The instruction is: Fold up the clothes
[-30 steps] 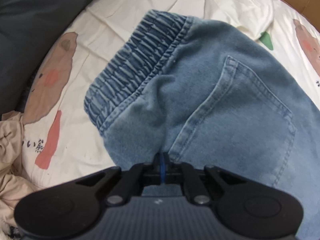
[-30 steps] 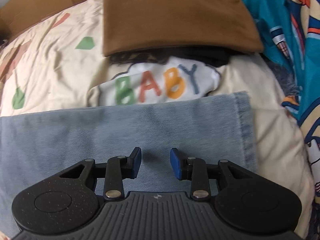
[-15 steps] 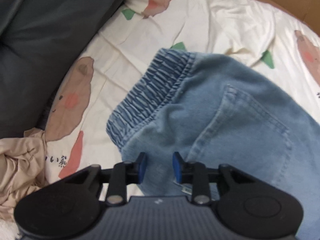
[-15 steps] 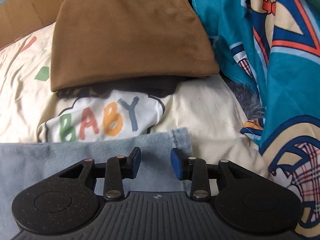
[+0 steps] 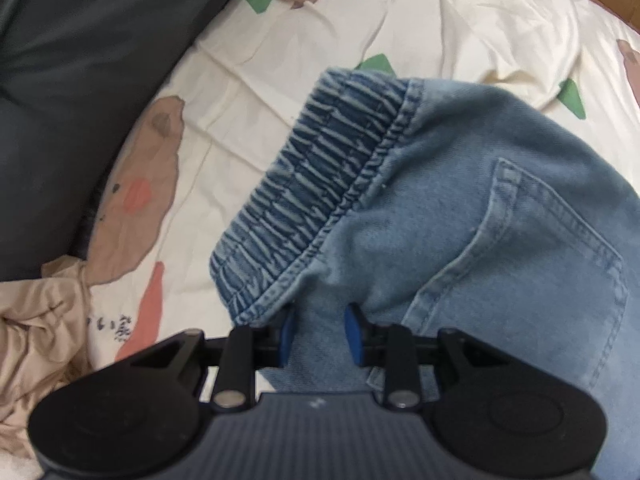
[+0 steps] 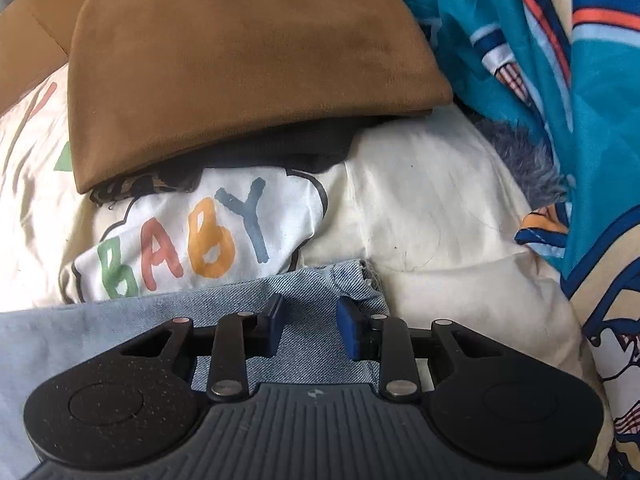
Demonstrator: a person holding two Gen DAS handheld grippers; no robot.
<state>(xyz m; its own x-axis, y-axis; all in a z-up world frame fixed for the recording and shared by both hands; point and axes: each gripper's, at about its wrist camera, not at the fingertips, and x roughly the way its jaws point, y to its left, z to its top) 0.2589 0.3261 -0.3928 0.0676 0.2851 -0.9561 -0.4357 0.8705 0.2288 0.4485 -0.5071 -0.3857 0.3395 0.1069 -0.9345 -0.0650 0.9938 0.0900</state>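
Observation:
Blue jeans [image 5: 500, 220] lie on the cream printed sheet [image 5: 320, 32], back pocket up, with the elastic waistband [image 5: 320, 184] toward the upper left. My left gripper [image 5: 318, 322] hangs open just below the waistband's near corner, with denim under and between its blue pads. In the right wrist view the pale leg end [image 6: 352, 280] of the jeans lies flat. My right gripper [image 6: 310, 314] stands over that hem corner. Its jaws are closing, the denim lies between them, and the pads are still apart from it.
A folded brown garment [image 6: 240, 60] tops a dark one, beside a white "BABY" print garment [image 6: 200, 236]. A teal patterned quilt [image 6: 560, 100] rises on the right. A dark cushion [image 5: 80, 60] and a crumpled beige garment [image 5: 32, 340] lie to the left.
My left gripper has opened and let go of the denim, staying by the waistband. My right gripper has slid right along the leg to the hem corner.

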